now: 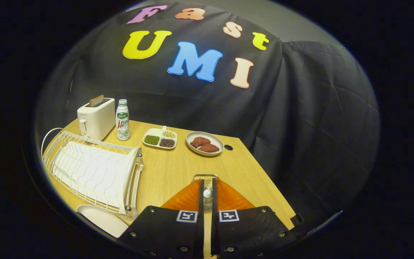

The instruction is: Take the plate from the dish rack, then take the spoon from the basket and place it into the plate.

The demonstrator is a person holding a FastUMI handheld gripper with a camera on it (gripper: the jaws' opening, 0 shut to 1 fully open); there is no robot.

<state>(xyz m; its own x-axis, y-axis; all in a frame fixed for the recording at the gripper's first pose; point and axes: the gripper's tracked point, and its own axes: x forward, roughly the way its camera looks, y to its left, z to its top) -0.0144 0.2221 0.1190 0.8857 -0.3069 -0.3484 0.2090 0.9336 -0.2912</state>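
My gripper (208, 185) hangs over the near part of the wooden table (178, 165). Its fingers stand almost together, pressing on the white-tipped handle of the spoon (207, 193) between them. Just beyond the fingertips, the metal rim of the wire basket (205, 176) curves around the spoon; the rest of the basket is hidden behind the fingers. The white plate (101, 217) lies flat on the table to the left of the fingers, in front of the near corner of the white dish rack (92, 169). The rack holds no dishes.
At the table's far side stand a white toaster (96, 118) with a slice in it, a bottle (122, 119), a divided dish of beans (159, 138) and a bowl of brown patties (204, 143). The table's right edge drops off near a cable hole (228, 147).
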